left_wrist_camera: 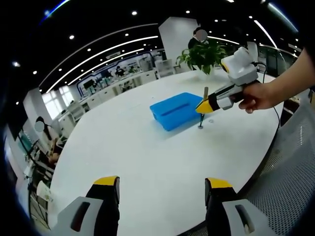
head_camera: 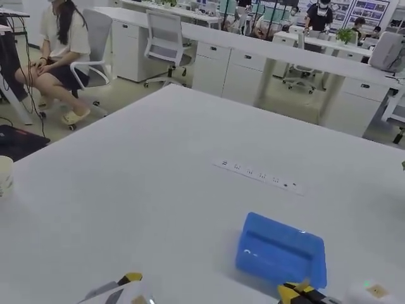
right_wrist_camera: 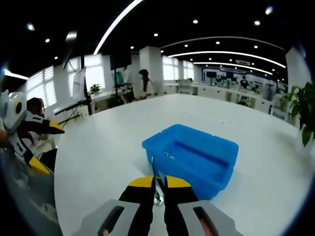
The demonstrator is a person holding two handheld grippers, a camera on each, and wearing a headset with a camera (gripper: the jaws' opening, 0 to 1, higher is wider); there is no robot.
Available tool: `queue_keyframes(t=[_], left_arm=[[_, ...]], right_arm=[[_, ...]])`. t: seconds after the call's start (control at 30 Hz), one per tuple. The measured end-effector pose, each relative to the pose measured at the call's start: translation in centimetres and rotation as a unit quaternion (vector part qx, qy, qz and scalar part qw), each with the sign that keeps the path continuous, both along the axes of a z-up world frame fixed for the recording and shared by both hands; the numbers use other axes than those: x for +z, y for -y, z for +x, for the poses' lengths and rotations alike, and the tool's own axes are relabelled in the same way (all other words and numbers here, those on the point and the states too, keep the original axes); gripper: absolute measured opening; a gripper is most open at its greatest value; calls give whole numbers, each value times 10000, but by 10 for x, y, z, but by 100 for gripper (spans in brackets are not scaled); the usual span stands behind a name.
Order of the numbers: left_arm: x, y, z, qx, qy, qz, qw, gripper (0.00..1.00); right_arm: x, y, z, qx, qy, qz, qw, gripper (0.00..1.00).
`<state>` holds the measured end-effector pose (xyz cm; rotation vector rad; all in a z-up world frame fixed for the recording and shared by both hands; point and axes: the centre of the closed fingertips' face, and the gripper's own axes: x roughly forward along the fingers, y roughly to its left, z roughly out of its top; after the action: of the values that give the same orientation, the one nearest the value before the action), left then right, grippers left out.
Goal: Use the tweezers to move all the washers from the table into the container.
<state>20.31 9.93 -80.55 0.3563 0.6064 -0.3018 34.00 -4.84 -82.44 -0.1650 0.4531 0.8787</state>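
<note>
A: R gripper [right_wrist_camera: 156, 181]?
B: Jaws together, clamped on tweezers [right_wrist_camera: 154, 169], tips down just beside the blue container [right_wrist_camera: 192, 157].
A: L gripper [left_wrist_camera: 162, 184]?
B: Jaws wide apart, over the white bench [left_wrist_camera: 147, 147], well apart from the container.
A: Washers?
B: Couple of small ones [right_wrist_camera: 168, 156] inside the container, toward the view's left end.

Left gripper [head_camera: 125, 283], right gripper [head_camera: 300, 292] cut by head view's bottom edge. Specks [right_wrist_camera: 168, 156] in container [right_wrist_camera: 216, 178] too small to identify.
</note>
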Motion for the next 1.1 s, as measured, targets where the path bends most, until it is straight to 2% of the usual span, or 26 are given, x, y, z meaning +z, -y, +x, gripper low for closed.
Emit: queue_keyframes(t=[0.27, 0.33, 0.4, 0.5, 0.7, 0.83, 0.97, 1.1], left_arm=[[2, 1, 1, 2, 50, -54, 10000, 71], [1, 1, 0, -2, 17, -49, 10000, 71], [-1, 2, -1, -38, -17, -16, 10000, 71], [-3, 2, -1, -63, -81, 15, 9999, 71], [-3, 3, -1, -79, -91, 25, 9999, 71], [-3, 0, -1, -1, -78, 15, 10000, 70], [-1, -1, 0, 40, -31, -3, 10000, 70], [-1, -1, 0, 29, -20, -12, 10000, 70]], right_arm=[[-1, 4, -1, 70, -147, -134, 9998, 2], [1, 1, -3, 151, -262, -77, 9995, 2], [7, -2, -2, 140, -170, 22, 9998, 2], [17, -8, -1, 99, -341, 362, 9987, 2], [35, -17, 7, 245, -209, 469, 9984, 2], [48, -19, 18, 269, -95, 570, 9980, 2], [60, -19, 27, 266, 80, 549, 9981, 2], [65, -14, 46, 97, 235, 481, 9985, 2]])
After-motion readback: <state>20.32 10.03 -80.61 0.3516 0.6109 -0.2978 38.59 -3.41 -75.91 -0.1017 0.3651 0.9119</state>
